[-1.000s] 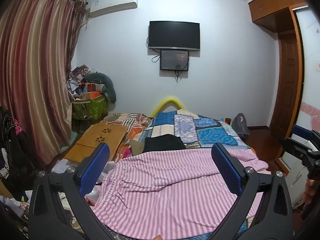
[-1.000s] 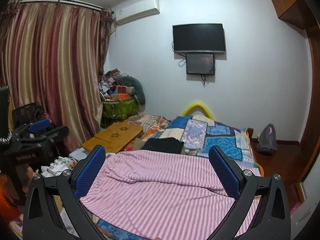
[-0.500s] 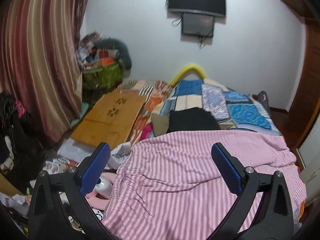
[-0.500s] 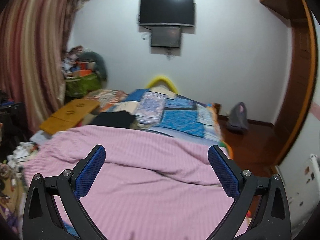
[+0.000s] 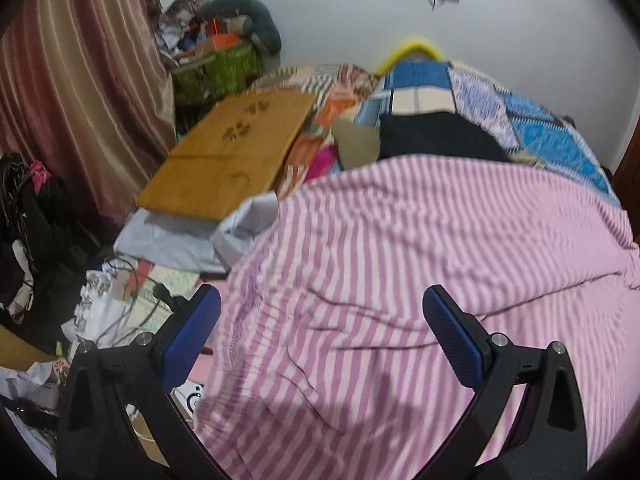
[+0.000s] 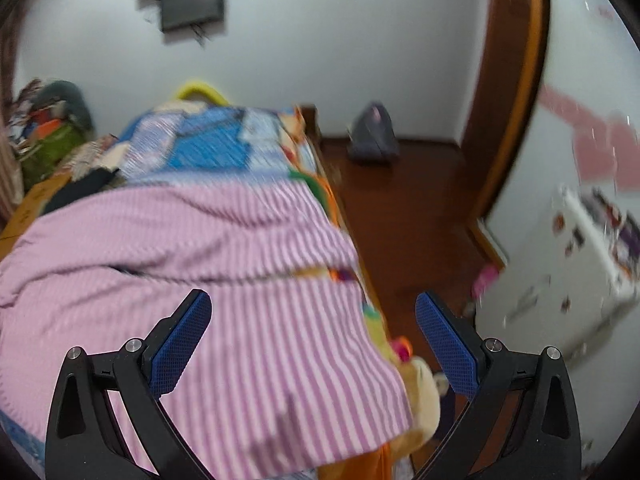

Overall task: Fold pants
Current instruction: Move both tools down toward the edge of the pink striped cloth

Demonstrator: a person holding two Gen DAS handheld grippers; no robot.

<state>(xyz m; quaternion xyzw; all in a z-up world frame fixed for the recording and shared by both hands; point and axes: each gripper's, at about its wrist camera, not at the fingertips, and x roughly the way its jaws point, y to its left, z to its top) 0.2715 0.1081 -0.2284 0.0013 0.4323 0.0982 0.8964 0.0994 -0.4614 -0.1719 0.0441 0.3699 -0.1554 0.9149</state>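
In the left wrist view, the left hand-held gripper [image 5: 322, 320] is wide open and holds nothing; it hangs above the waistband end of the pink striped pants [image 5: 400, 280], which lie spread across the bed [image 5: 540, 120]. The risk here, as I judge it, is that one finger [image 5: 192, 332] is beyond the edge of the cloth, above the clutter beside the bed, so a closing there could take only a thin edge, or nothing, and the gathered waistband may slip out when it is lifted. Near this side there is a wooden lap table [image 5: 232, 152], a grey cloth [image 5: 180, 236] and some cables [image 5: 120, 300], which a low approach could catch. In the right wrist view, the right hand-held gripper [image 6: 312, 328] is also fully open and empty, above the hem end of the pants [image 6: 180, 280], which hangs a little over the bed side [image 6: 344, 216]. A plush toy [image 6: 416, 396] lies just beside this hem, and it could be gripped together with the fabric. The picture is blurred by motion, so fine details are uncertain. Behind the bed there are the dark wood floor [image 6: 400, 208], a white wall [image 6: 340, 40] and a door frame [image 6: 516, 80].
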